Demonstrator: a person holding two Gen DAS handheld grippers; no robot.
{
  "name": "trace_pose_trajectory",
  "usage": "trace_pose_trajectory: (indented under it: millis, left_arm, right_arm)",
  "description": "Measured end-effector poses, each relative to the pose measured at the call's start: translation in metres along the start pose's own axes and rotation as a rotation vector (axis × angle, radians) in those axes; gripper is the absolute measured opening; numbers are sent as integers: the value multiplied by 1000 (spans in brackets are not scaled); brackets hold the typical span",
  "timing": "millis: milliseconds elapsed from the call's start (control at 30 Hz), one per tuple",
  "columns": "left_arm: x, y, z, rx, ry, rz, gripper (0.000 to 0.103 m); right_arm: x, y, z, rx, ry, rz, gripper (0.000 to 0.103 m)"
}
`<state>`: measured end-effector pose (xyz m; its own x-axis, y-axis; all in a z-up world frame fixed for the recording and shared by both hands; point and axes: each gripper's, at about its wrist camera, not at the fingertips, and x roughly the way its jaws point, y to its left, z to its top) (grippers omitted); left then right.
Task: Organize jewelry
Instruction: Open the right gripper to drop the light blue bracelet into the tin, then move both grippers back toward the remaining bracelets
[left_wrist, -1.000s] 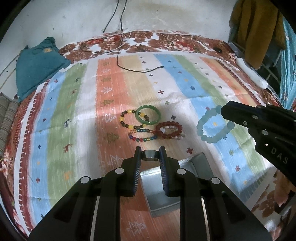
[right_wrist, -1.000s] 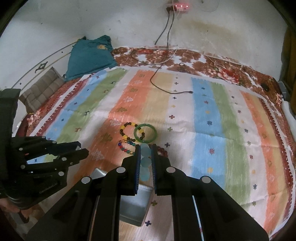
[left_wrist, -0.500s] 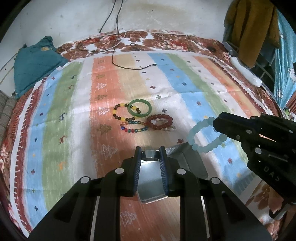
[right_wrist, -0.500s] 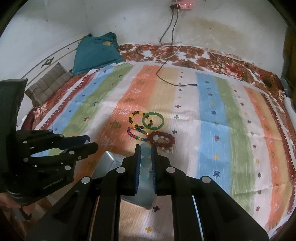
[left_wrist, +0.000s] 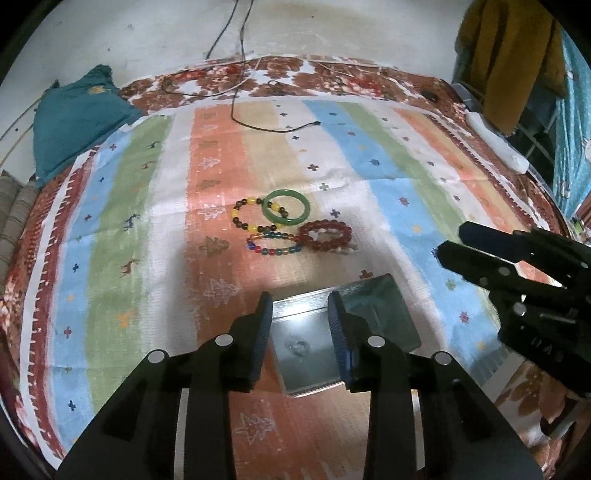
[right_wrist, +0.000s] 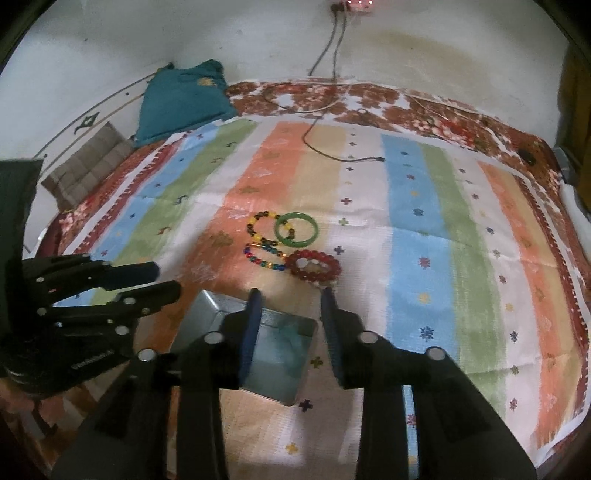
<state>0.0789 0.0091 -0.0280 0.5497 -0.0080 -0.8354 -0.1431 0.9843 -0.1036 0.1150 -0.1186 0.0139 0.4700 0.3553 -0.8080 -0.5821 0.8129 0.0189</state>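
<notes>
on the striped cloth (left_wrist: 155, 206) a metal tin (left_wrist: 314, 350) sits under both your grippers. your left gripper (left_wrist: 300, 325) and right gripper (right_wrist: 291, 321) have just been opening, jaws parted and empty. four bracelets (right_wrist: 291, 243) lie clustered just beyond the tin.

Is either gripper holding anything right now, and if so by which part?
Nothing is held. The left gripper and right gripper both show bare pads, jaws having just opened above the metal tin.
</notes>
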Motion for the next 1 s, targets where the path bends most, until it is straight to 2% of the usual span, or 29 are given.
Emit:
trace_pose_trajectory:
  millis: [100,267,367,533,833,1000]
  left_arm:
    - [-2,3,1,-7,-6,7,39]
    - [1,9,2,-24,1,26,42]
    - [1,14,3,-39,1,30,46]
    - [5,18,5,-48,10,37,49]
    - [13,23,8,-68,29,52,59]
    - [16,24,8,-70,37,58,64]
  right_arm:
    - [4,-7,0,21,16,-16,34]
    - [9,-16,1,51,35,-22,34]
    - [11,-18,1,62,45,-25,40]
    - [13,-22,3,77,48,-20,43]
    - [22,-27,5,90,77,-29,58]
    - [26,-28,6,93,91,-24,62]
